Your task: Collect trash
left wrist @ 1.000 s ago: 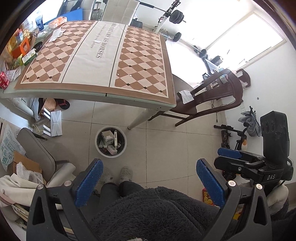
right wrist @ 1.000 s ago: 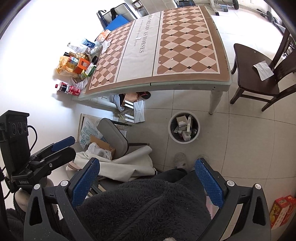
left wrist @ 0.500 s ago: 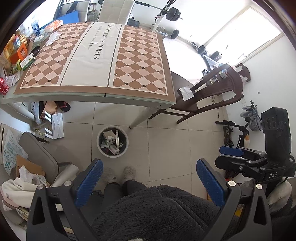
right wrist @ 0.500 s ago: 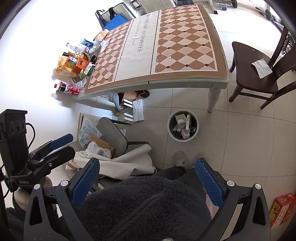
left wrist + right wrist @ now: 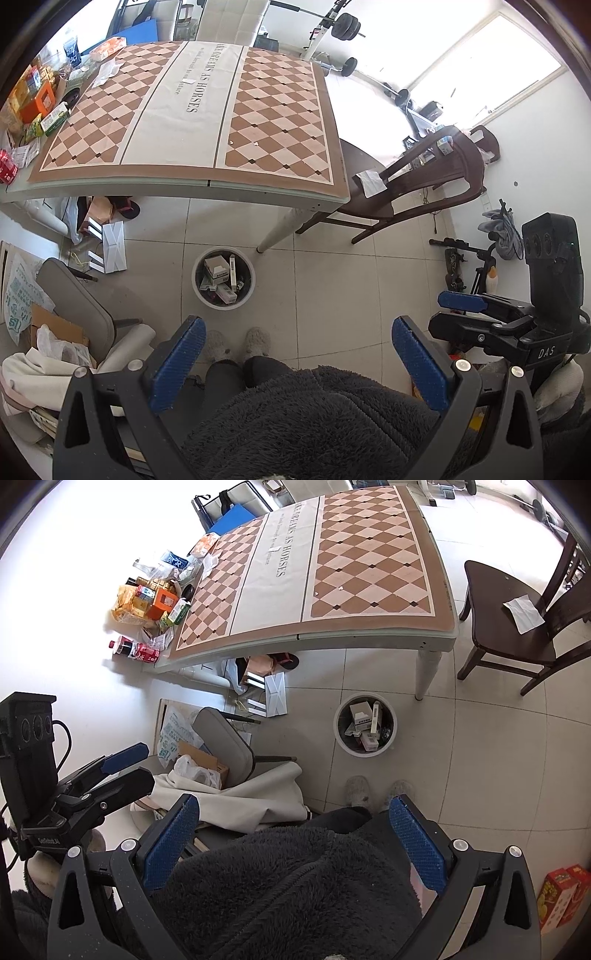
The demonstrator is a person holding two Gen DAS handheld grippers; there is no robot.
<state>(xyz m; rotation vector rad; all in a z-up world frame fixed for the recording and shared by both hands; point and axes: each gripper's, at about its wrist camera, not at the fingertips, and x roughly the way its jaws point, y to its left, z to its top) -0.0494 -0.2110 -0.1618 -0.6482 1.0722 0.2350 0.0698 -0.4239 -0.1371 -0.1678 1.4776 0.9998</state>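
Both grippers hang high over the tiled floor, close to the person's dark fleece jacket (image 5: 314, 424), and neither carries anything. The left gripper (image 5: 295, 365) has its blue pads spread wide with only floor and slippers showing between them; the right gripper (image 5: 291, 836) is spread just as wide and just as empty.

The round white trash bin (image 5: 224, 277) stands on the floor just beside the near right table leg (image 5: 280, 229), a little beyond the slippers (image 5: 236, 343). It already holds several small cartons and a slim upright box.

What looks left to gather is small and awkward. Two pale crumbs (image 5: 243, 142) lie on the checked tablecloth (image 5: 192, 110), and a crumpled piece of paper (image 5: 369, 181) rests on the seat of the dark wooden chair (image 5: 406, 188) to the right of the table.

From here I see three risks. The crumbs are probably too fine for such broad pads, and a closing pinch could bunch or drag the cloth instead. The paper lies flat on the seat, so the fingers may scrape the wood and push it off onto the floor. And the heap of snack boxes and bottles (image 5: 151, 605) at the far left of the table could be mistaken for rubbish when it may be groceries.
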